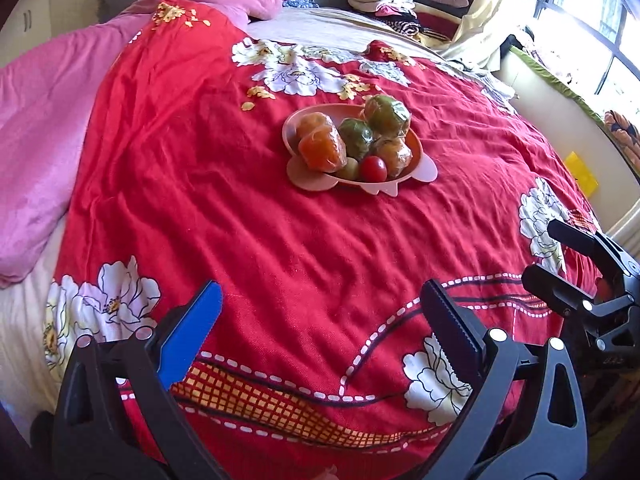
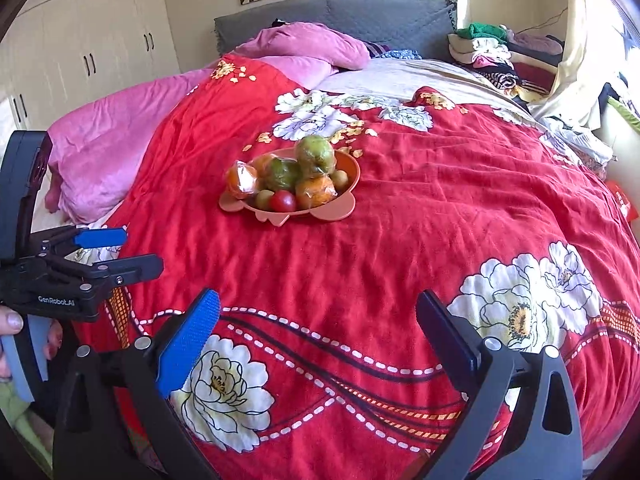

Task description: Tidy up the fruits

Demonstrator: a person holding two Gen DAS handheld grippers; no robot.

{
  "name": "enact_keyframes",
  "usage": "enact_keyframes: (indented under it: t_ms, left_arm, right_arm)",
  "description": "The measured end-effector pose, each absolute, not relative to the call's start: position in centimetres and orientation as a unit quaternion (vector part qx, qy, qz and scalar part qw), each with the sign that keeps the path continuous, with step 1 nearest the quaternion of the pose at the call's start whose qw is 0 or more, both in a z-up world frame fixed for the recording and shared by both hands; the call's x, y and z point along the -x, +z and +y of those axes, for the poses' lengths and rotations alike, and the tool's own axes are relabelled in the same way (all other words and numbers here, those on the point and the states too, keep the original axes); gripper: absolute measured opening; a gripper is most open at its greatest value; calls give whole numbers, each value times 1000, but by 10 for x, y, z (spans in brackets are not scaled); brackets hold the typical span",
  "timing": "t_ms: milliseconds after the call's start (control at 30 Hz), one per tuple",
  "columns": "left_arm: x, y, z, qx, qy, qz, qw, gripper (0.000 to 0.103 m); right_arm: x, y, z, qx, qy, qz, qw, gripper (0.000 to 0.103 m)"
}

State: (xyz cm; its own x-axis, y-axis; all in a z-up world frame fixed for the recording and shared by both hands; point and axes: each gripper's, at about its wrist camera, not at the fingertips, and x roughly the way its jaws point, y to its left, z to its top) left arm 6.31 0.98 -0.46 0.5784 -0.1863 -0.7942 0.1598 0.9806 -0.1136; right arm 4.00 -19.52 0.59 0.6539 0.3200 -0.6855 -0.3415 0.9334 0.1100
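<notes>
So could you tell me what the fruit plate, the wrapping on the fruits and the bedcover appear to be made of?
Plate: probably matte pink plastic or silicone, judging by its smooth moulded lobes.
Wrapping: thin clear plastic film, shown by glossy crinkles over the orange fruit.
Bedcover: woven fabric with printed flowers, soft and wrinkled.

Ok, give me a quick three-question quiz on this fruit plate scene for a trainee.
1. True or false: the left gripper is shut on a fruit.
2. What does the pink plate rest on? A) wooden table B) red floral bedspread C) floor
3. Fill in: the small red fruit lies at the plate's ____ edge, towards the grippers.

Key: 1 false, both it and the right gripper are open and empty; 2 B; 3 near.
</notes>
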Motion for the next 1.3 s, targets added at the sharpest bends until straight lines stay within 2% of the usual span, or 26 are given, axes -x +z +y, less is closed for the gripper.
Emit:
enact_keyframes:
  t_ms: [1300]
  left_arm:
    - [-59,-6,5,3,-88,451,888,93]
  right_arm:
    - [-39,7,-196,14,178,374,910,98]
